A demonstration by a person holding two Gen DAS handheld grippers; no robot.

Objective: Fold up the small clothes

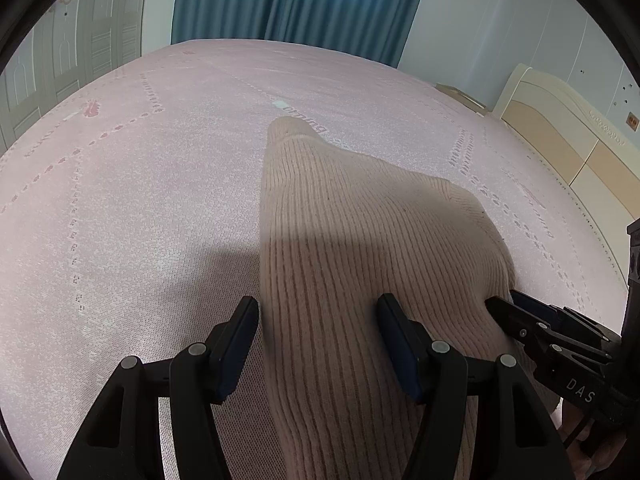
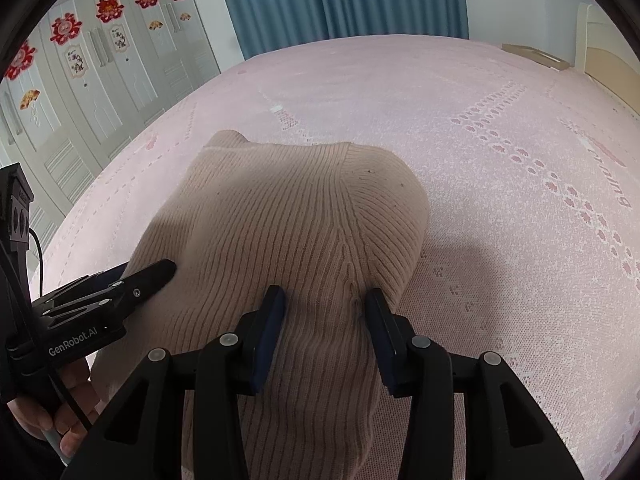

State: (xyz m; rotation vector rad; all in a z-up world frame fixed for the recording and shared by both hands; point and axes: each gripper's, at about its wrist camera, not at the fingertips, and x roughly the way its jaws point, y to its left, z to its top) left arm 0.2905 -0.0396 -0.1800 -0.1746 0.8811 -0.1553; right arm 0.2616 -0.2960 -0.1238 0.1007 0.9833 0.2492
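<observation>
Two grippers straddle a beige ribbed knit sweater on the pink bed: left gripper fingers wide, right gripper fingers narrower, both unclamped.

Pink bedspread fills the centre of both views. Blue curtain hangs at top centre. White wardrobe doors — upper left — carry red paper decorations. Cream headboard stands at right.

Beige ribbed knit garment, small and soft, folded over into a humped, rumpled bundle. Lies on the pink patterned bed, ribs running lengthwise, one narrow ribbed end pointing toward the far side, near end bunched.
</observation>
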